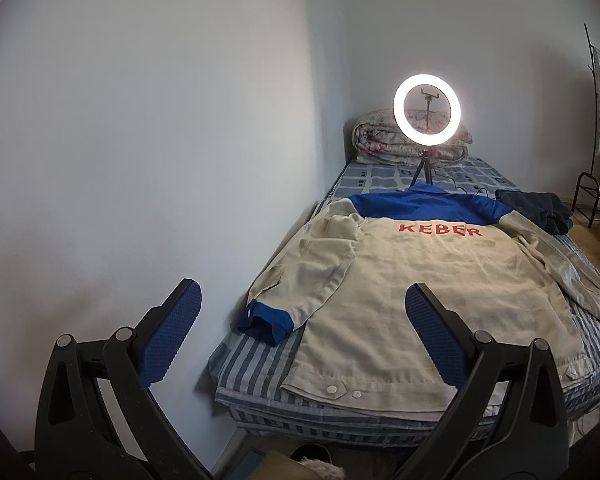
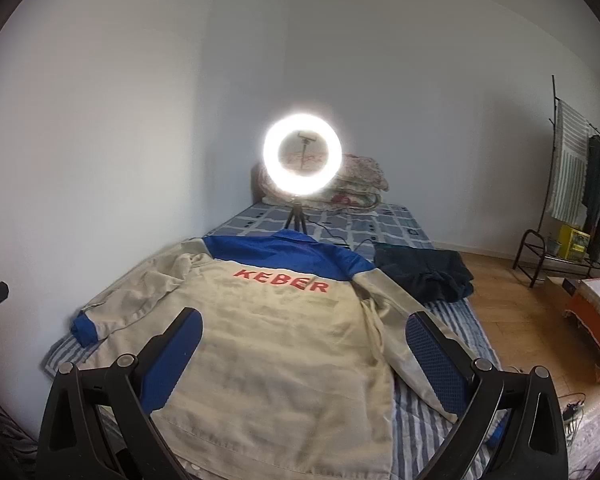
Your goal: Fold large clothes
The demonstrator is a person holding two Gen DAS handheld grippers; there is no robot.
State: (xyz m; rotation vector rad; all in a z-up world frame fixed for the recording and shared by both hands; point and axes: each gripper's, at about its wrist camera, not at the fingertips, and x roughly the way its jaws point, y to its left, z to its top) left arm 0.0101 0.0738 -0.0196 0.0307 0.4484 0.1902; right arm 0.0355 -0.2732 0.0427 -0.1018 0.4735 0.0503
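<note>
In the left wrist view your left hand-held gripper filled the lower part of the frame, released, its blue-padded fingers spread wide and grasping nothing, held apart from the cloth. Between and beyond them, right of centre, the jacket lay back-up and flat on the bed, beige with a blue yoke and red lettering reading KEBER. Its left-of-frame sleeve was folded in over the body, the blue cuff resting near the bed's edge by the wall; the other sleeve ran down the right edge of the frame. Above the collar a lit ring light stood on a small tripod in front of a rolled quilt, and at the right a dark folded garment sat just beside the jacket's shoulder. In the right wrist view your right hand-held gripper was likewise released and empty at the bottom of the frame, the jacket spread across the centre. To the right lay the wooden floor, and at the far right a clothes rack with hanging garments.
</note>
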